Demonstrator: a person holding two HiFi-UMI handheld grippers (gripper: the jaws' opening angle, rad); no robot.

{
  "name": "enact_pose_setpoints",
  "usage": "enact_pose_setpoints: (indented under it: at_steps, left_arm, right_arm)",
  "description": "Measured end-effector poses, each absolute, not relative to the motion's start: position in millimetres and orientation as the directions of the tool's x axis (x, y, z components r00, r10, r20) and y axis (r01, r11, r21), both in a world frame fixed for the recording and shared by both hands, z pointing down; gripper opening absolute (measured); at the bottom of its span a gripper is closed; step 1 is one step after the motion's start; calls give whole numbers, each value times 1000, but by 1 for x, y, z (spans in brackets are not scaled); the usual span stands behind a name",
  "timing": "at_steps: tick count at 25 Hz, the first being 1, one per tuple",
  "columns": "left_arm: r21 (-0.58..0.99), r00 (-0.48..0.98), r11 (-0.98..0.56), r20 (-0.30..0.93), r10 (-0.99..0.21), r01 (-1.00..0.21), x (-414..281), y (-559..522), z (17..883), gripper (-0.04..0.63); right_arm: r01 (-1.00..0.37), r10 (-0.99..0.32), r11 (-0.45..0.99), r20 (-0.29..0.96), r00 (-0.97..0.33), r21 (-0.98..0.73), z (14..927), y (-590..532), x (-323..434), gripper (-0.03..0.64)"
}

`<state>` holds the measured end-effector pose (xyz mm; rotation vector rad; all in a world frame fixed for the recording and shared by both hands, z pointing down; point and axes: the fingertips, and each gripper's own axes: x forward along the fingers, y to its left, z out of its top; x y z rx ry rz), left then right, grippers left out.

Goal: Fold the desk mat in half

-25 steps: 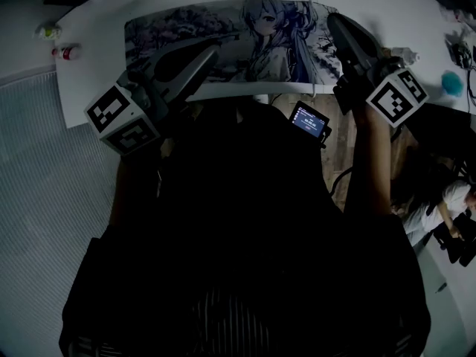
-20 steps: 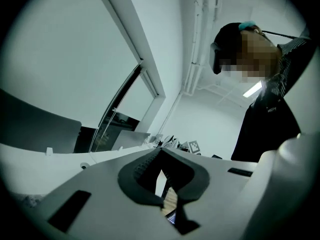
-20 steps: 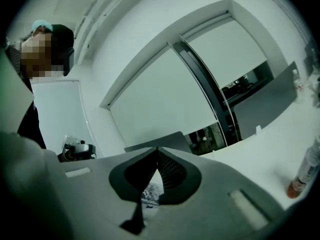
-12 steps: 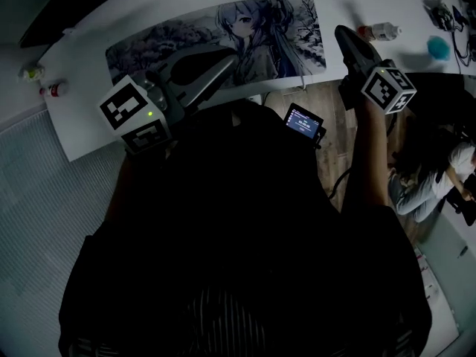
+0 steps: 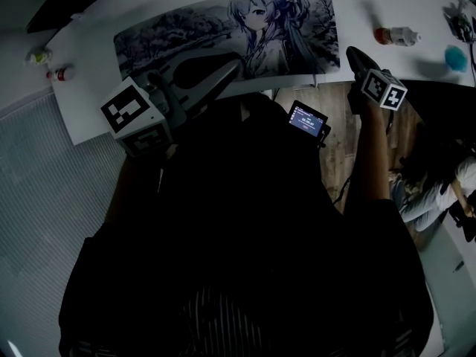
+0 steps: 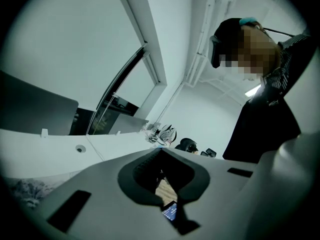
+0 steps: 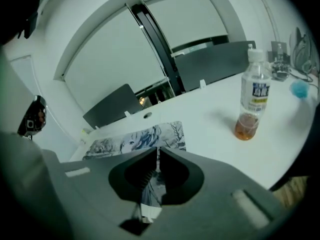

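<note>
The desk mat (image 5: 223,32), printed with an anime figure, lies flat and unfolded along the white table (image 5: 97,117). My left gripper (image 5: 235,65) hovers over the mat's near edge around its middle. Its jaws are shut with nothing between them, and in the left gripper view it (image 6: 161,149) points up into the room. My right gripper (image 5: 352,53) hangs just past the mat's right end at the table's near edge, shut and empty. In the right gripper view the mat (image 7: 130,140) lies straight beyond the closed jaws of that gripper (image 7: 157,153).
A clear bottle (image 7: 252,104) with amber liquid stands right of the mat, seen also in the head view as the bottle (image 5: 395,36). A blue object (image 5: 454,57) and cables lie far right. Two small bottles (image 5: 52,64) sit at the left end. A person (image 5: 439,192) sits on the floor at right.
The right gripper has come off the mat's right end, moving right and toward the table's near edge. The left gripper stays over the near edge. The mat lies unchanged.
</note>
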<state>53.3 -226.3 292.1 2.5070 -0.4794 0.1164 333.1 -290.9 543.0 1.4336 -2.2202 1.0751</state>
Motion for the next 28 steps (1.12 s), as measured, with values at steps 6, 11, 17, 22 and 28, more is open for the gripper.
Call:
enact_pose_setpoints:
  at_steps: [6,11,17,22,28]
  left_arm:
    - [537,918,-745,218,-330,-395,50,-231,293,8]
    - [534,910,-737,218,-352,-414,51,-228,291,8]
    - [582,916,-710,194,-352,-396,57,-229,284,8]
    - [594,920,-707,191,-341,-385,61,-228,283,8]
    - [621,922,-692,147,-358,-368,61,-228,280,8]
  right_arm:
    - [-891,-560,154,706,-434,-427,609,-279,341,102]
    - [-935,-492,163,795,-354,-315,648,-269,346,198]
    - [-960,-441,166,853,-277,-226,673,-264,339,267]
    - [-962,-439,229,867,-237,-147,672,-266,327,265]
    - [-946,-383,293,890,-248,-138,672,-265,314,178]
